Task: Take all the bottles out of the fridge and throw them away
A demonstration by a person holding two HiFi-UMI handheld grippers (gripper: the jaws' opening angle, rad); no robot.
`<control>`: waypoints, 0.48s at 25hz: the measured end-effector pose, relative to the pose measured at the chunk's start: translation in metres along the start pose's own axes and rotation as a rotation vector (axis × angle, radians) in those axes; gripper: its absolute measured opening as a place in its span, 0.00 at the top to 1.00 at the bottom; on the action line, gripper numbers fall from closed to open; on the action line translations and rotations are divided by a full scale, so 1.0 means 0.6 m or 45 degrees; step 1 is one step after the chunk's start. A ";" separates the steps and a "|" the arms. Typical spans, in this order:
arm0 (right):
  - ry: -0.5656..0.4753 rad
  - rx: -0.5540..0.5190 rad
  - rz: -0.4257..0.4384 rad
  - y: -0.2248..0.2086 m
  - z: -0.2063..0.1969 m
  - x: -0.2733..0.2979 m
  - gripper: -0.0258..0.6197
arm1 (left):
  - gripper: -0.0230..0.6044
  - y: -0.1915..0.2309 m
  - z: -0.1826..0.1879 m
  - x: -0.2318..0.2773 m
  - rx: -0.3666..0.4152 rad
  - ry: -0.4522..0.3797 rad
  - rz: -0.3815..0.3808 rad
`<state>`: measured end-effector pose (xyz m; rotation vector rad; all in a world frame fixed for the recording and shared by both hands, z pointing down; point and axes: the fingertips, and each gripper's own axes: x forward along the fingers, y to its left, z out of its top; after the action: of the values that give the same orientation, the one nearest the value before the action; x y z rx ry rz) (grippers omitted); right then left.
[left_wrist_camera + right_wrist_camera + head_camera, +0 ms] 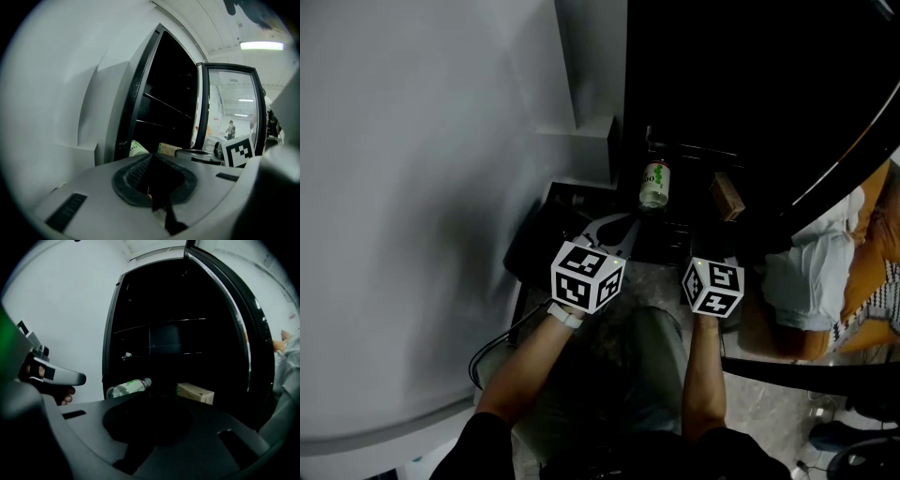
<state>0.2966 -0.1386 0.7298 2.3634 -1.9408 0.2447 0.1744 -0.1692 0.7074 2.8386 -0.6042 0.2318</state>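
One bottle [653,185] and one box [727,195] lie in the fridge [112,333]. The bottle is ahead of the left gripper [626,225] and right gripper [711,242], untouched. Both grippers are closed and empty.

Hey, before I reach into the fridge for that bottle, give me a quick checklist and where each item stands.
1. Fridge door open: ok.
2. Bottle in view, lying on its side at the fridge's bottom: ok.
3. Box apart from the bottle: ok.
4. Left tool open to grasp: not ok, jaws together.
5. Right tool open to grasp: not ok, jaws together, empty.
6. More bottles on the upper shelves: cannot tell, too dark.
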 end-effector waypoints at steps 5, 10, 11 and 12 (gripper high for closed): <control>-0.051 -0.031 -0.127 -0.062 0.022 -0.023 0.90 | 0.96 -0.031 -0.004 0.021 0.009 0.017 -0.084; -0.084 -0.057 -0.215 -0.118 0.032 -0.031 0.76 | 0.96 -0.067 0.016 0.062 -0.009 -0.003 -0.152; -0.092 -0.063 -0.231 -0.127 0.032 -0.030 0.73 | 0.96 -0.074 0.018 0.069 -0.001 -0.004 -0.164; -0.092 -0.068 -0.246 -0.135 0.030 -0.027 0.69 | 0.96 -0.081 0.019 0.075 0.008 -0.002 -0.175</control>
<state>0.3742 -0.1097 0.7131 2.5347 -1.7075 0.0953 0.2364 -0.1459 0.6962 2.8715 -0.4072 0.2082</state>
